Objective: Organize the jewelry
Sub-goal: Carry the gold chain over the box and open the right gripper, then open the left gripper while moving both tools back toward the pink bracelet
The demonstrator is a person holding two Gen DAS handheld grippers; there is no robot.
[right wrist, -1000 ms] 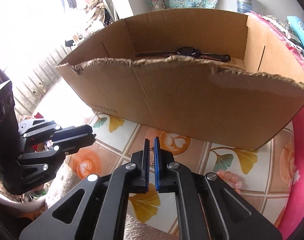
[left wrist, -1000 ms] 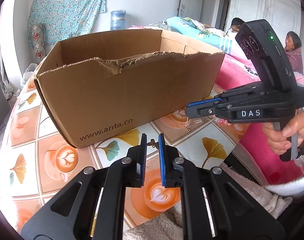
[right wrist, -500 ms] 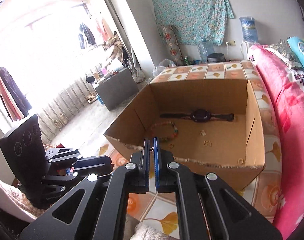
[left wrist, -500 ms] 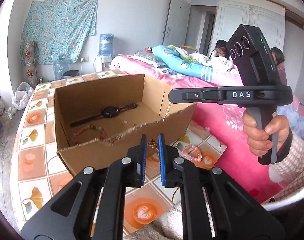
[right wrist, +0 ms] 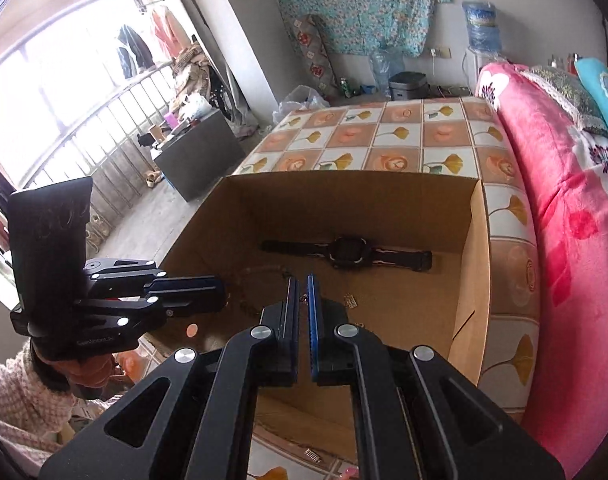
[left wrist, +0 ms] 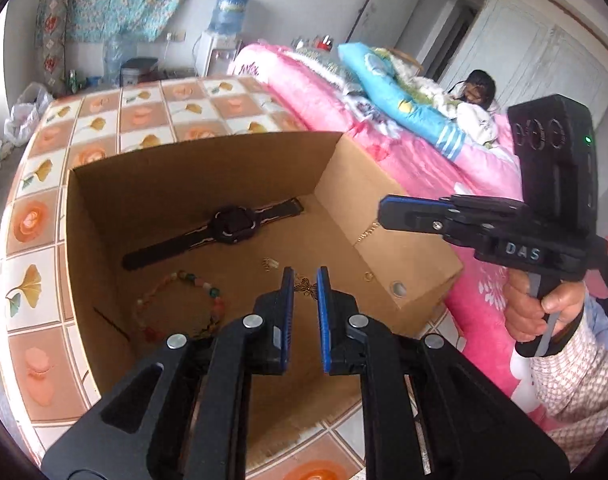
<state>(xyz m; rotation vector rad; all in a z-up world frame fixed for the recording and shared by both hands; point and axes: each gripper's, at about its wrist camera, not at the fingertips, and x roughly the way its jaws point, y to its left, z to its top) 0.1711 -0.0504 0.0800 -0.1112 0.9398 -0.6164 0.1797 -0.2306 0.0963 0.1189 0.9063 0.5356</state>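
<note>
An open cardboard box [left wrist: 200,148] stands on the tiled tabletop. Inside lie a black watch [left wrist: 234,224], a beaded bracelet [left wrist: 208,292] and small gold pieces [left wrist: 269,263]. My left gripper [left wrist: 304,276] hangs over the box's near side, shut on a gold butterfly pendant [left wrist: 306,286] of a thin necklace. My right gripper [left wrist: 380,216] is over the box's right wall, shut on the gold chain [left wrist: 366,235], which dangles from it. In the right wrist view the right gripper [right wrist: 300,284] pinches a bit of chain, and the left gripper [right wrist: 222,294] is at its left above the box [right wrist: 344,178] and watch [right wrist: 346,252].
The tabletop [left wrist: 144,116] with orange and ginkgo tiles runs behind and left of the box. A pink bed [left wrist: 344,92] borders its right side, with a person [left wrist: 478,88] on it. A small metal piece [right wrist: 312,456] lies on the table in front of the box.
Both grippers rose from in front of the box and moved over it, each still shut on the necklace. The views now look down into the box.
</note>
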